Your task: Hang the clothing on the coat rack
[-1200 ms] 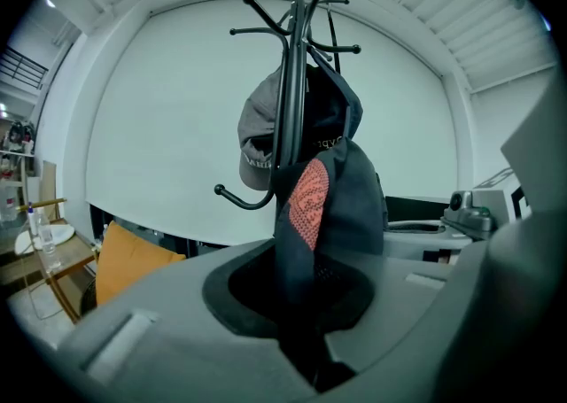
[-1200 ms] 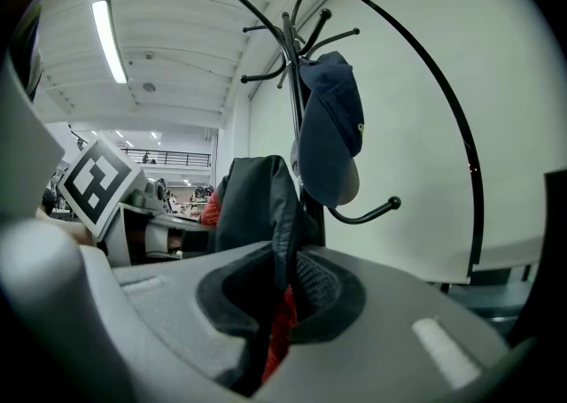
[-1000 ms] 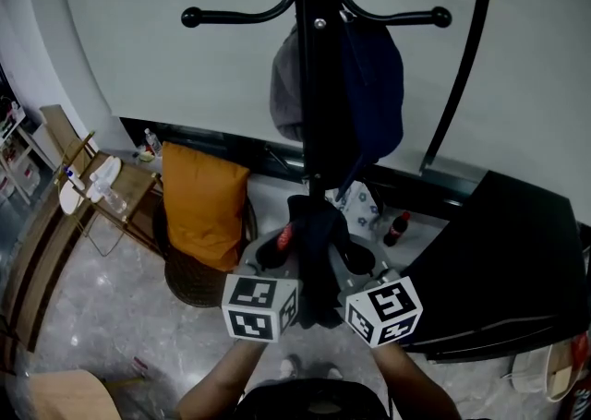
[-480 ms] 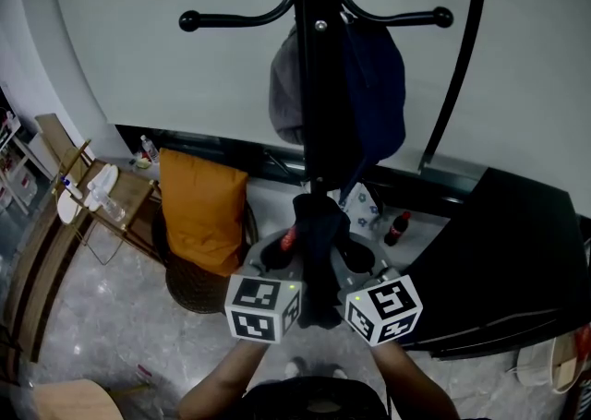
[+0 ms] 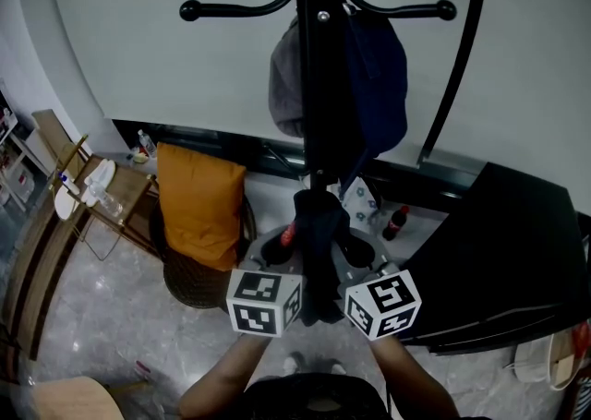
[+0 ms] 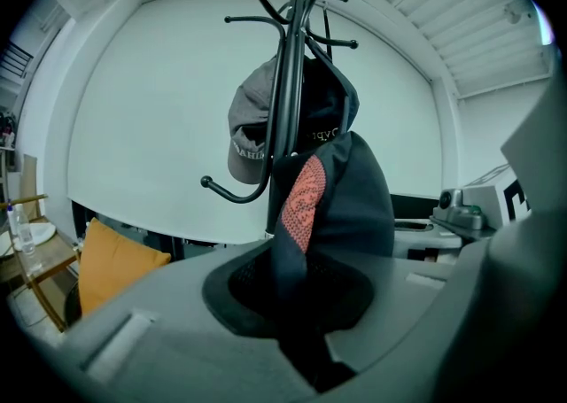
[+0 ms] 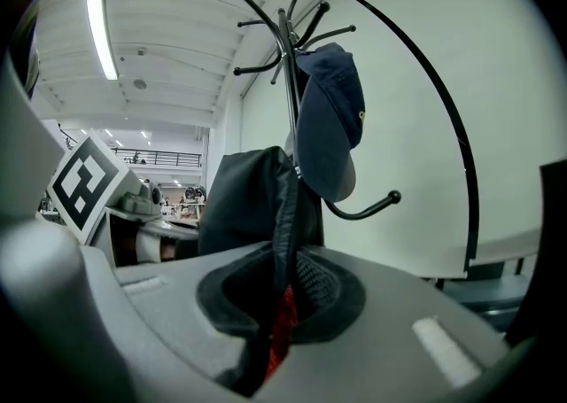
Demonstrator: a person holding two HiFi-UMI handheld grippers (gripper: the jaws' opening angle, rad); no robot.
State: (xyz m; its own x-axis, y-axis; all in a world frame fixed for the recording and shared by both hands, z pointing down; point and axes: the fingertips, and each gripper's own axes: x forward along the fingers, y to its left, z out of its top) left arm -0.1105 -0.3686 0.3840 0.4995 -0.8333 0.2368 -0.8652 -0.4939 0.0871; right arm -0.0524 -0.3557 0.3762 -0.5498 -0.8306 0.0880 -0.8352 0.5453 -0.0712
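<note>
Head view: dark garment (image 5: 319,252) is held bunched betw. left gripper (image 5: 280,252) & right gripper (image 5: 355,259), just in front of coat rack (image 5: 320,86) pole, prob. so it can be lifted to a hook. Left gripper view: jaws are clamped on the fabric. Right gripper view: jaws likewise pinched on it; navy cap (image 7: 330,118) is seen hung on the rack.
</note>
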